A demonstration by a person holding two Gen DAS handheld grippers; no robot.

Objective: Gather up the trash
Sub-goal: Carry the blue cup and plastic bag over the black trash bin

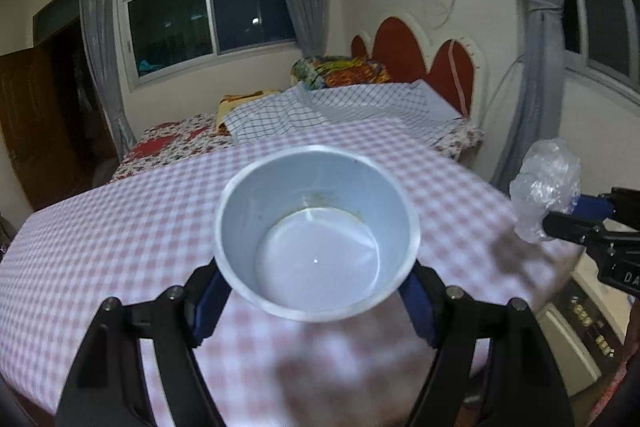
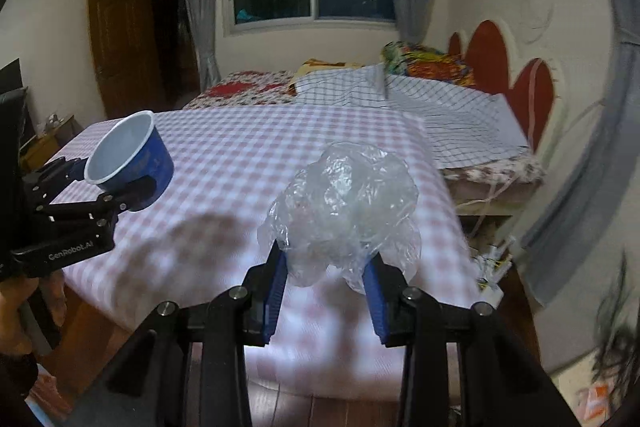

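Left gripper [image 1: 316,301] clamped on round blue paper cup [image 1: 316,243]; right gripper [image 2: 326,283] clamped on crumpled clear plastic wad [image 2: 344,203], above pink-checked tablecloth [image 2: 248,155].

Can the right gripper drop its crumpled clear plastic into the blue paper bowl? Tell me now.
Probably yes. The right gripper is shut on the crumpled clear plastic, and the blue paper bowl, held in the left gripper, is empty, its mouth open, with only bare checked tablecloth between them.

Dim indoor light, motion blur, fisheye edges
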